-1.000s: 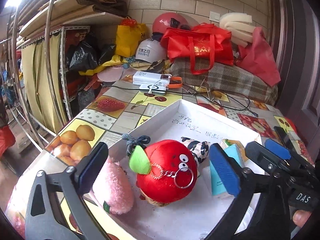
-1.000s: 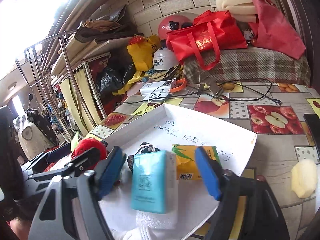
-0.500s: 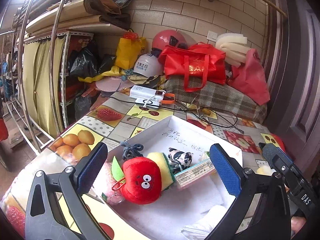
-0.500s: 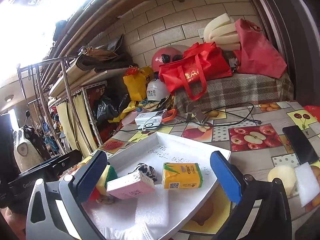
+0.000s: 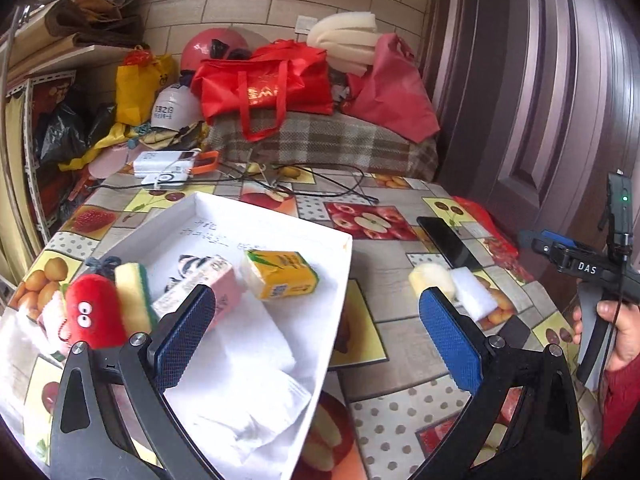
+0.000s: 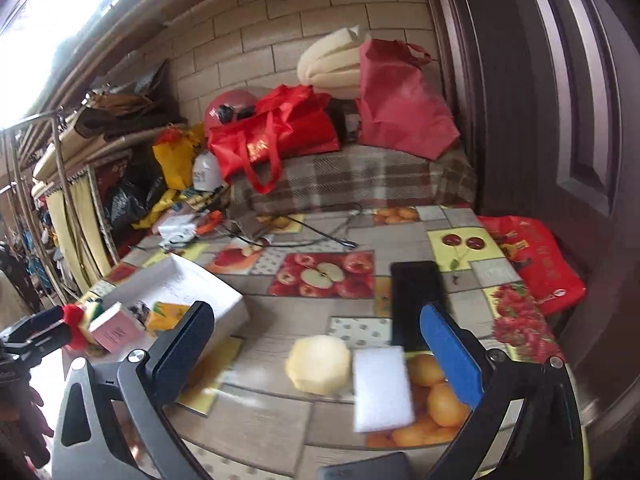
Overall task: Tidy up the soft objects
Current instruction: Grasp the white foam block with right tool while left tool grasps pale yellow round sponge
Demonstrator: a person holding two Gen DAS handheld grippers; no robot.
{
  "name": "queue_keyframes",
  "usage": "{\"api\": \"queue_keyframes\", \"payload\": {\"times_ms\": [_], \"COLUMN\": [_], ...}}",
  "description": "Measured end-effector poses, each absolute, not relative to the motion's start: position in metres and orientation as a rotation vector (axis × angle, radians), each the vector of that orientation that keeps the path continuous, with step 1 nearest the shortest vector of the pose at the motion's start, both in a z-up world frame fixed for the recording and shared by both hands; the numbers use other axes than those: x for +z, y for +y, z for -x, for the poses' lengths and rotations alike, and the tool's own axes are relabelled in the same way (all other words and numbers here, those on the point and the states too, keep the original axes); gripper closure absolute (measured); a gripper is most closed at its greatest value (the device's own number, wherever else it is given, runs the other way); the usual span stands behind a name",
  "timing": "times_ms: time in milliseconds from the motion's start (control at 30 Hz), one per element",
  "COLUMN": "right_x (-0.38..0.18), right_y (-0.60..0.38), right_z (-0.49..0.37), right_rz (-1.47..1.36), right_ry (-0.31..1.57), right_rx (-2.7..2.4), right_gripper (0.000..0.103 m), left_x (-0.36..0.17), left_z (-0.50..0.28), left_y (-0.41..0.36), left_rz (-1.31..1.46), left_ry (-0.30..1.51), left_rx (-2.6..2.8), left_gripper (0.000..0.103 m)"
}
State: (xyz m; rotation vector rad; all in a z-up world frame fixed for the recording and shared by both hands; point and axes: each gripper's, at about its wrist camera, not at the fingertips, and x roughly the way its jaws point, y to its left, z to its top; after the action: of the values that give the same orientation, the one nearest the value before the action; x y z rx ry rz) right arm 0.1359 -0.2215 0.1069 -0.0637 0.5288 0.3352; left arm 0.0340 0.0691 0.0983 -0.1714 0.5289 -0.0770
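A white tray (image 5: 280,228) on the fruit-patterned table holds a red plush apple (image 5: 96,320), a yellow-green sponge (image 5: 132,292), a pink tissue pack (image 5: 204,292), a yellow tissue pack (image 5: 280,276) and white cloths (image 5: 248,384). A round yellow sponge (image 6: 318,364) and a white foam block (image 6: 382,388) lie on the table right of the tray. My left gripper (image 5: 316,336) is open and empty above the tray's right edge. My right gripper (image 6: 320,352) is open and empty, above the two loose sponges.
A black phone (image 6: 416,300) lies just beyond the loose sponges. A red plastic bag (image 6: 532,260) sits at the table's right edge by a dark door. Cables and a power bank (image 5: 168,164) lie at the back. Bags and helmets pile on a plaid-covered bench (image 5: 320,144).
Both grippers have pulled back from the tray and swung right. The blue pack my right gripper framed a second ago is out of sight; the loose sponges now lie between its fingers.
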Motion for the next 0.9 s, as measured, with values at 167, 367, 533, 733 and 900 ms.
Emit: {"api": "queue_keyframes", "payload": {"times_ms": [167,367,533,733,900], "right_x": [0.069,0.034,0.016,0.015,0.046], "right_y": [-0.242,-0.224,-0.208,-0.216,-0.279], "right_z": [-0.161,-0.175,-0.195,-0.199,-0.162], "right_rz": [0.187,0.254,0.306,0.268,-0.008], "right_ry": [0.681,0.785,0.862,0.867,0.681], "right_rx": [0.279,0.386,0.425,0.469,0.395], "right_gripper": [0.007,0.018,0.033,0.052,0.053], "left_x": [0.086,0.07,0.058,0.045,0.041], "left_z": [-0.056,-0.077,-0.09,-0.113,-0.137], "left_y": [0.018,-0.026,-0.038,-0.047,-0.066], "left_rz": [0.072,-0.01,-0.034,-0.023,-0.007], "left_ry": [0.609,0.656,0.684,0.728,0.74], "left_rx": [-0.124,-0.126,-0.106,-0.116,-0.174], "left_gripper": [0.0,0.0,0.0,0.0,0.0]}}
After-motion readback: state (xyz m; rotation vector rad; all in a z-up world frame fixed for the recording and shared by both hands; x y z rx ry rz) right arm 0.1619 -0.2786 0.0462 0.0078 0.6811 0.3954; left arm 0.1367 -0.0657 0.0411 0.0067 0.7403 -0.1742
